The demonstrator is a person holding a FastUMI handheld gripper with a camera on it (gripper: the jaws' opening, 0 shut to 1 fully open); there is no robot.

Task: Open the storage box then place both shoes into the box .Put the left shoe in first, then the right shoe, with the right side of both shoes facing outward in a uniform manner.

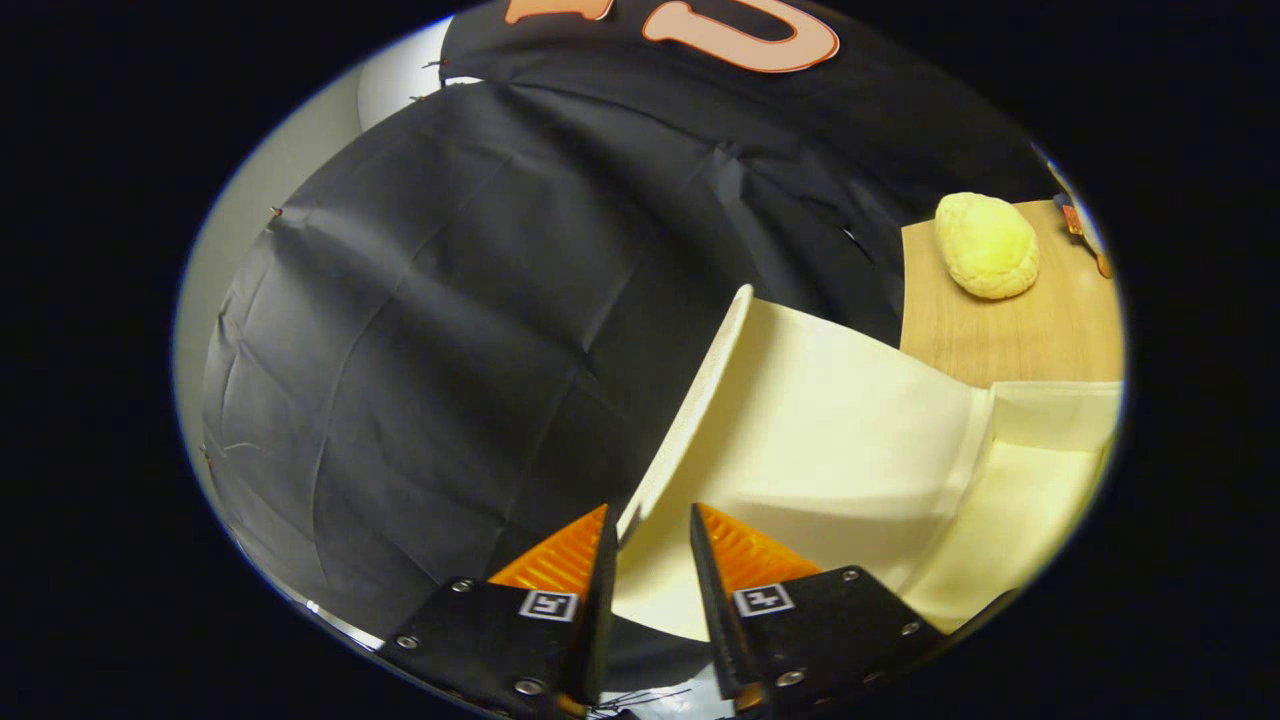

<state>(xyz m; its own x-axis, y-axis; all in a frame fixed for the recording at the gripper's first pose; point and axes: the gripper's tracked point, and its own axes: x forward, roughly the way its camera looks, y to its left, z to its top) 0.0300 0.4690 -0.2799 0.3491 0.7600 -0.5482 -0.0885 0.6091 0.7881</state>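
Two fingers of tongs (650, 540) parted a little, straddling raised cream lid (700, 400) of storage box (1000, 520); firm contact on both sides not confirmable. Lid tilted up, likely mid-opening. Yellow shoe (987, 246) beyond on wooden surface (1040, 335), well apart from box.

Gripper (650, 545) fingers apart w/ a gap, straddling the edge of the cream storage box lid (700, 400); lid edge runs up and away between the fingers, lid raised and tilted. Can't tell if either finger touches it. Cream box body (1010, 490) ahead to the right. Beyond that, wooden tabletop (1000, 340) w/ a yellow shoe (987, 245) on it, well apart from fingers. Black cloth wall (430, 330) ahead-left.
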